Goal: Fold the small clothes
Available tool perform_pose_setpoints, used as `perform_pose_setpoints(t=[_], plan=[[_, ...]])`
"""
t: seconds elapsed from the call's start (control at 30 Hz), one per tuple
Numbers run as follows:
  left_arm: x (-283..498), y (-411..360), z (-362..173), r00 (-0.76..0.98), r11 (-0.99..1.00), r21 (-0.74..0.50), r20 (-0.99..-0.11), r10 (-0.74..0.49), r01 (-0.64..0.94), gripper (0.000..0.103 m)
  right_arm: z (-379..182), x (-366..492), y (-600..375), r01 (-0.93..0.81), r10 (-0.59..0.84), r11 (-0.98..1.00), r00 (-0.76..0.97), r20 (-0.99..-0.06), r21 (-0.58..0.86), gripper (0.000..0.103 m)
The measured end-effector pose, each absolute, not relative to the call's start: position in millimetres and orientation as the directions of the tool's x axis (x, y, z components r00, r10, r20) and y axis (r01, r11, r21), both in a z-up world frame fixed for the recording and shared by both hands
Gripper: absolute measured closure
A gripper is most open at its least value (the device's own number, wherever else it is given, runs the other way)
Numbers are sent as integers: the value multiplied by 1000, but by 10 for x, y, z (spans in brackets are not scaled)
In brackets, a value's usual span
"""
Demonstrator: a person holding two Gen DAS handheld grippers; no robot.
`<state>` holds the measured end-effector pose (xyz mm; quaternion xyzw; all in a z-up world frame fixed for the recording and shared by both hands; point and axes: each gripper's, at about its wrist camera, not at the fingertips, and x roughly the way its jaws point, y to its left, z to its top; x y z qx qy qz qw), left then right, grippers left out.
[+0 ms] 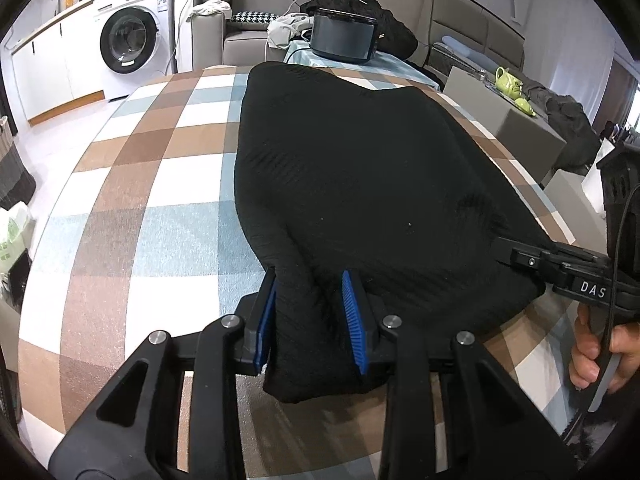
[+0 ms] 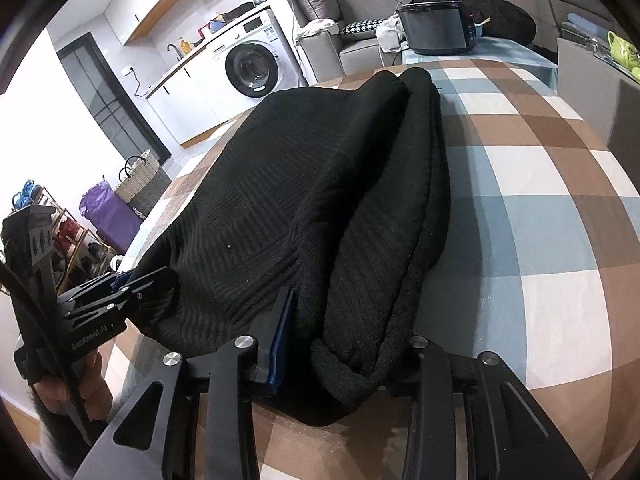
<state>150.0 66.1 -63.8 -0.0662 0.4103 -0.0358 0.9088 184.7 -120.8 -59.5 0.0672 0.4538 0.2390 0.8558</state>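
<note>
A black knitted garment is lying on the desk, which is wearing a checked cloth of brown, white and pale blue squares. The garment is reaching from the near edge of the desk toward the far side, and in the right wrist view one long side is lying doubled over as a thick roll.

The left tongs are gripping the near left corner of the garment: the fabric is filling the narrow space between the two blue pads and a small end is hanging out below them. The right tongs are standing at the near right corner, partly open. A bundle of the fabric is sitting between the jaws, touching the blue pad on the left side (the other pad is hidden under the knit, so I cannot tell if it is pressing). A hand is holding the handle of the right tongs.

Behind the desk a dark box-shaped appliance is standing on a smaller table, and a washing machine is showing at the far left.
</note>
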Motion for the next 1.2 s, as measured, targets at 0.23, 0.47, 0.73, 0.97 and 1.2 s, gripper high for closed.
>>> perform_pose_setpoints(t=[0.23,0.47,0.73,0.97,1.2], plan=[[1432,717,-615,677,992,-125,-731,-88,-5,64,-546,1868,-1247,-351,454,884,487,-746,308,43],[1056,704,-422,753,996,-84,-657,-34,-28,13,-375,1663,-1350,-390,491,865,535,-688,315,0],[539,678,-231,820,996,-85,-573,-15,-41,1,-161,1200,-1438,-457,504,856,633,-588,242,0],[178,647,-198,857,994,-105,-515,-20,-40,1,-102,870,-1519,-495,551,830,663,-507,256,0],[109,641,-291,876,992,-122,-480,-44,-17,1,-164,764,-1567,-500,552,832,699,-455,241,0]])
